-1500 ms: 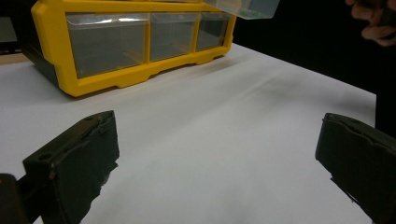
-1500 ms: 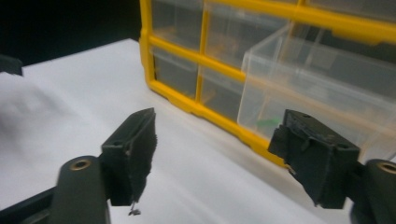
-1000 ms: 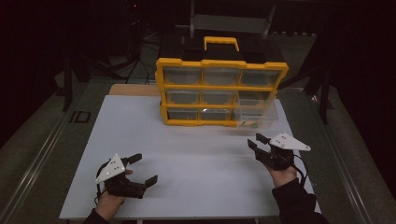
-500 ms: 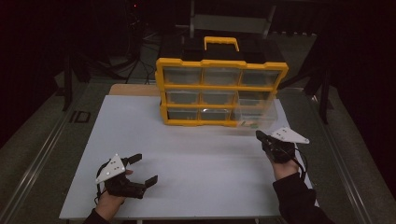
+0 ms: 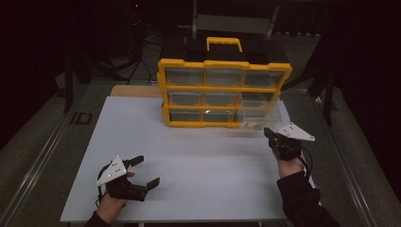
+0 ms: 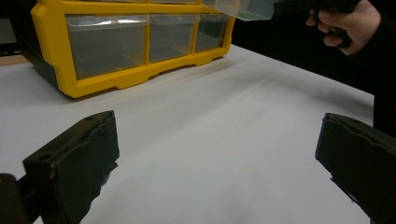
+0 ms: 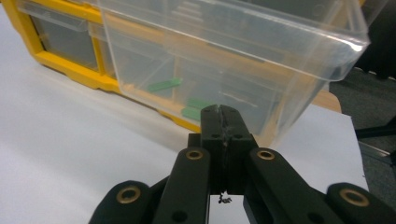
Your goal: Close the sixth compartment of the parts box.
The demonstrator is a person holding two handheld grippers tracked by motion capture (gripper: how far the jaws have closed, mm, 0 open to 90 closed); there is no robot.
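The left gripper (image 5: 144, 171) sits at the lower left of the high view, its jaws spread wide, held low by the left hand (image 5: 111, 204). The right gripper (image 5: 267, 134) is at right of centre, its jaws pressed together, with the right hand (image 5: 289, 165) and a dark sleeve (image 5: 302, 201) behind it.

cabinet: yellow organiser (image 5: 222, 92) with a black body and yellow top handle, standing upright at the far middle of the white table (image 5: 189, 161)
compartments: three rows of three clear drawers, the front facing near
drawer: clear plastic drawer (image 7: 233, 60) at the cabinet's right, pulled well out toward the near side
drawer contents: a few small green pieces (image 7: 163, 85) on its floor
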